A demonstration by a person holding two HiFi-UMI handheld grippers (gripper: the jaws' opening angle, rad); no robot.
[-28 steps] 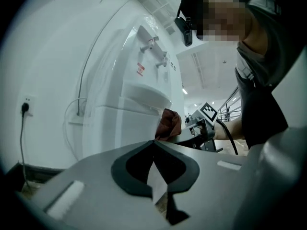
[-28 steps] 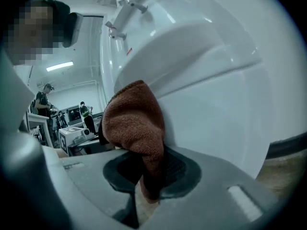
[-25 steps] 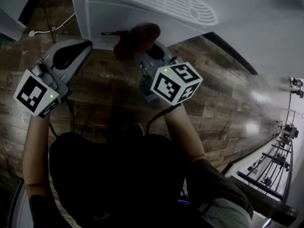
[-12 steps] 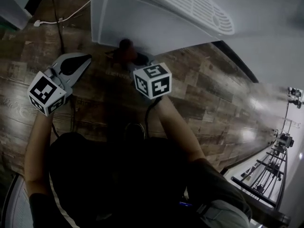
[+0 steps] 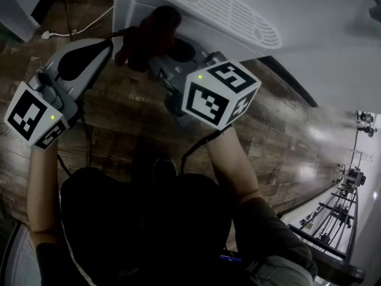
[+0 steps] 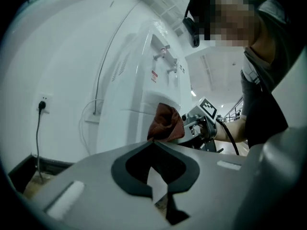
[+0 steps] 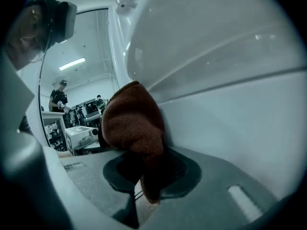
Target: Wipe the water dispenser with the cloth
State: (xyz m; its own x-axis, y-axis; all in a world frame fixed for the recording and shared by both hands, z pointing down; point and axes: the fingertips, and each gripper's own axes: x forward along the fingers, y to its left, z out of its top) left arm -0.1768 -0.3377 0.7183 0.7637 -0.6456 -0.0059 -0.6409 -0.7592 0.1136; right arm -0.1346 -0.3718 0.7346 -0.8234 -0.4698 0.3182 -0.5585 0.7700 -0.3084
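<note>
Right tongs (image 5: pixel 156 59) (image 7: pixel 144 176) clamped shut on the brown cloth (image 5: pixel 149 33) (image 7: pixel 132 123): a fold is pinched between the tips and the rest is bunched up above them. The wad is pressed against the white side of the water dispenser (image 5: pixel 128 5) (image 7: pixel 230 104), low on the body, near the corner. Left tongs (image 5: pixel 102 47) (image 6: pixel 153 144) have tips together with nothing between them; they're held just beside the cloth, pointing at the same panel and not touching it as far as I can see. From the left side the cloth (image 6: pixel 165 123) shows against the cabinet (image 6: pixel 144 80), well below the taps, which are high up the front. A wall socket with a cable (image 6: pixel 42 104) sits off to the side and there's a wooden floor (image 5: pixel 280 136) underneath. Step looks like mid-wipe on the lower side panel, the right hand doing the work and the left idle. Can't judge how much of the surface is done, no visible wet marks. Next move likely calls for keeping the cloth flat against the panel and sliding it along or upward with steady pressure. The grip must stay tight so the wad doesn't drag out of the tips. The panel is smooth, so the cloth should slide easily, and the corner edge could snag it.
</note>
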